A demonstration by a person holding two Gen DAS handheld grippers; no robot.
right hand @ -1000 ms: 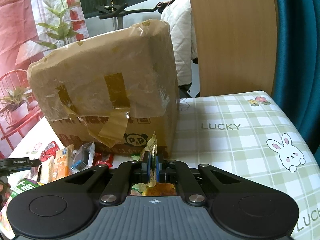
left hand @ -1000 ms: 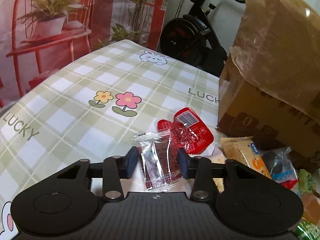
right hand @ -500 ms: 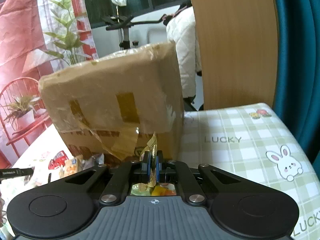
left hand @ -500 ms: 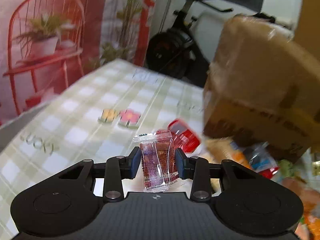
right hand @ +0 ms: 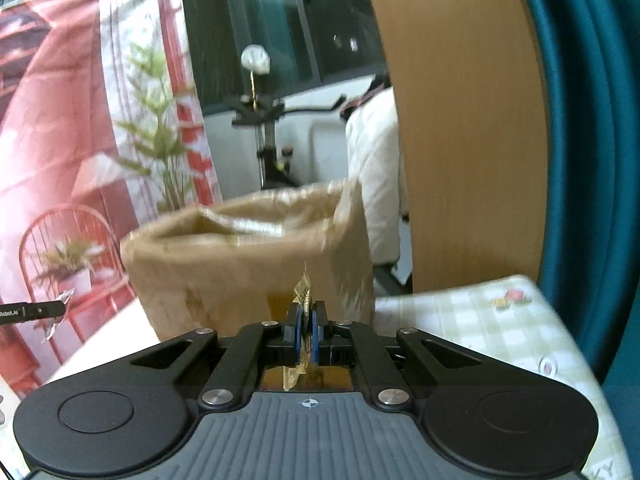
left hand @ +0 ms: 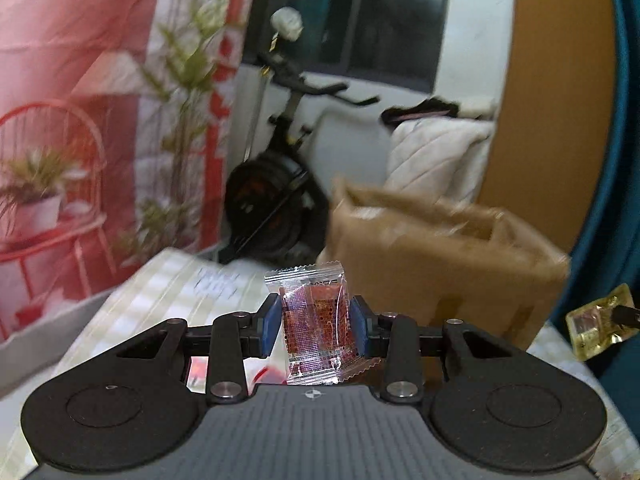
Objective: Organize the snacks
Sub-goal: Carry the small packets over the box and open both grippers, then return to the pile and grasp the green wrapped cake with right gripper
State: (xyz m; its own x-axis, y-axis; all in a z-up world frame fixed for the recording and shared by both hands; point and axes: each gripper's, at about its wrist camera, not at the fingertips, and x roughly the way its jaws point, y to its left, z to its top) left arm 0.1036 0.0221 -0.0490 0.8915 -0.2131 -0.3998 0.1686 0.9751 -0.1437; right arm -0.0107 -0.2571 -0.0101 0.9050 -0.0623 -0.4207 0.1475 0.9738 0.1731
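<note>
So right now my left gripper [left hand: 315, 330] is pinching a clear-wrapped red snack packet [left hand: 314, 322] between its blue pads [left hand: 271, 330], upright, with the crimped top edge sticking above the jaws and the bottom seam hanging below them. It's held up off the table, above the near-left part of the checked tablecloth [left hand: 168, 292].

My right gripper [right hand: 306, 336] is squeezed nearly all the way together on a thin gold foil wrapper [right hand: 304, 294], held edge-on, so I only see a sliver poking up between the pads and a bit dangling underneath. From the left wrist view the same gold wrapper [left hand: 596, 326] shows flat-on at the right edge, clamped by the right gripper's tip.

Both packets sit in front of the open cardboard box [right hand: 256, 252], which stands toward the far side of the table with a plastic liner folded over its rim. The view is blurry, so I can't tell what's inside the box.

A small bit of red packaging [left hand: 266, 374] shows on the cloth under my left jaws. Exercise bike [left hand: 280, 184] behind the table.
</note>
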